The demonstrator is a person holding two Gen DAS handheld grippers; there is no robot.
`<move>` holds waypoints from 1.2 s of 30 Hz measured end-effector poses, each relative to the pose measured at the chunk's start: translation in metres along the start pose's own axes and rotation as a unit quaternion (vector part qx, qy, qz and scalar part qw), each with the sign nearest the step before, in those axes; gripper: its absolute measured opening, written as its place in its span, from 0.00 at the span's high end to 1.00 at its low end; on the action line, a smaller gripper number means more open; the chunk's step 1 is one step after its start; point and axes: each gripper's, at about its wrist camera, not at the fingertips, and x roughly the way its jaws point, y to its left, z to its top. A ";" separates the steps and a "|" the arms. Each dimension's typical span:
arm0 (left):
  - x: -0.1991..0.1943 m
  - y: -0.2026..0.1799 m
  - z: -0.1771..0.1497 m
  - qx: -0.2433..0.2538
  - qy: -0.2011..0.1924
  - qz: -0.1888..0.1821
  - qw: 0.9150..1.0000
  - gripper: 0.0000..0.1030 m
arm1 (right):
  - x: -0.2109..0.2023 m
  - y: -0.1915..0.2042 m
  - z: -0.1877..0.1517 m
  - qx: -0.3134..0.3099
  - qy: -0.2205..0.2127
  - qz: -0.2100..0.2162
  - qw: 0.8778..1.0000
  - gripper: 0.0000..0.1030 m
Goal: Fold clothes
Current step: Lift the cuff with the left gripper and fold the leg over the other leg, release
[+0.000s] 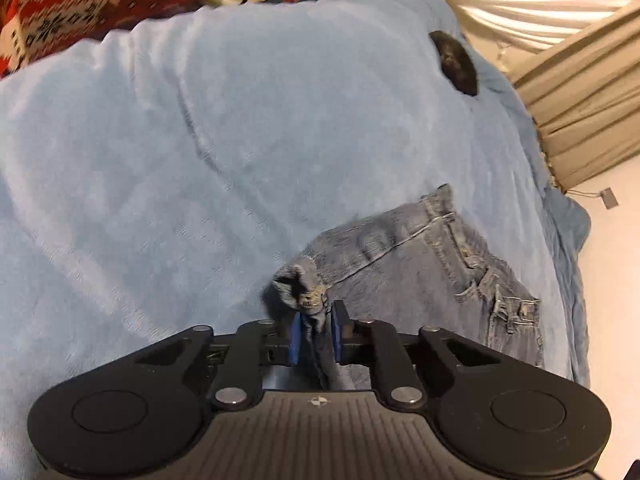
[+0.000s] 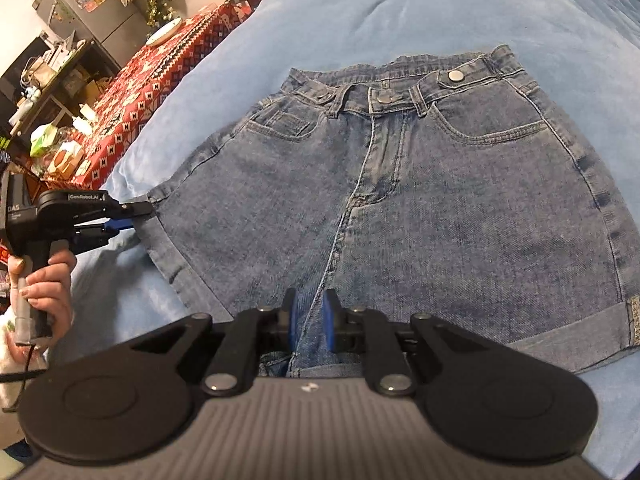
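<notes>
The denim shorts (image 2: 400, 200) lie flat, front up, on the blue blanket (image 2: 440, 8) of the bed; stiff, thick denim could slip from such small bites, or the blanket could lift with it. The left gripper (image 1: 314, 338) has its fingers narrowed on the bunched cuff corner, and the right gripper (image 2: 309, 326) pinches the hem at the crotch seam.
</notes>
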 end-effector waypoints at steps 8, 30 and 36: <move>-0.014 -0.051 -0.005 0.096 -0.036 0.051 0.993 0.94 | -0.014 -0.013 0.000 0.022 -0.026 -0.009 0.999 0.83; 0.062 -0.339 -0.172 0.318 0.101 -0.128 0.934 0.94 | -0.141 -0.166 -0.064 0.219 -0.214 -0.032 0.952 0.80; 0.136 -0.337 -0.234 0.344 0.153 -0.066 0.924 0.94 | -0.113 -0.198 -0.082 0.269 -0.210 -0.015 0.940 0.80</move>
